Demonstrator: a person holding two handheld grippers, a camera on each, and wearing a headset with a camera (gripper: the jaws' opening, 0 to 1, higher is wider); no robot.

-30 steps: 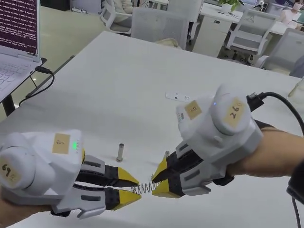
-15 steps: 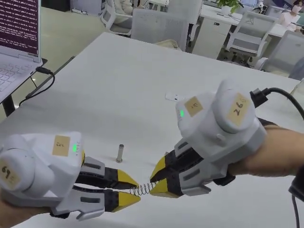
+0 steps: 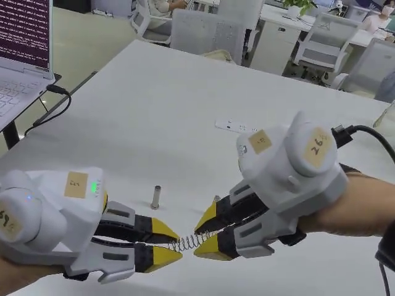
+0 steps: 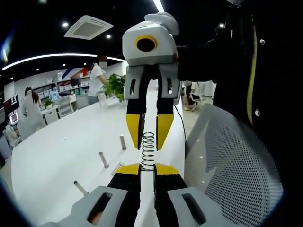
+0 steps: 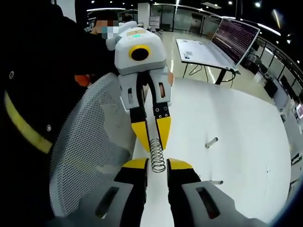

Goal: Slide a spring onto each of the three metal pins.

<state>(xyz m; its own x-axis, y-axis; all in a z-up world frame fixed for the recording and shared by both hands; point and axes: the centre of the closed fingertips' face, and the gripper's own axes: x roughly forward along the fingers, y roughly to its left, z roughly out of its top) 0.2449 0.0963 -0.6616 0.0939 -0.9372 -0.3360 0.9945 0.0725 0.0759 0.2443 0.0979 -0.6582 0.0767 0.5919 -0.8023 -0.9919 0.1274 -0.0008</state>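
A thin wire spring (image 3: 188, 241) hangs in the air just above the white table (image 3: 185, 105), stretched between my two grippers. My left gripper (image 3: 178, 244) comes in from the lower left and is shut on the spring's (image 4: 147, 150) near end. Facing it, my right gripper (image 3: 199, 235) is shut on the other end, its jaws a coil's width apart around the spring (image 5: 156, 153). One short metal pin (image 3: 156, 197) stands upright behind the tips, and a second pin (image 3: 216, 200) is half hidden by the right gripper. Three pins (image 4: 103, 159) appear in the left gripper view, with another spring (image 4: 117, 168) lying near them.
An open laptop (image 3: 21, 43) sits off the table's left edge with a black cable (image 3: 55, 105) trailing from it. A small white strip (image 3: 231, 126) lies mid-table. Office chairs (image 3: 203, 31) stand beyond the far edge. A white mesh chair (image 4: 227, 161) is close behind the grippers.
The spring looked squeezed short half a second ago and is now drawn out longer. The right gripper has shifted a little to the right; the left one has barely moved.
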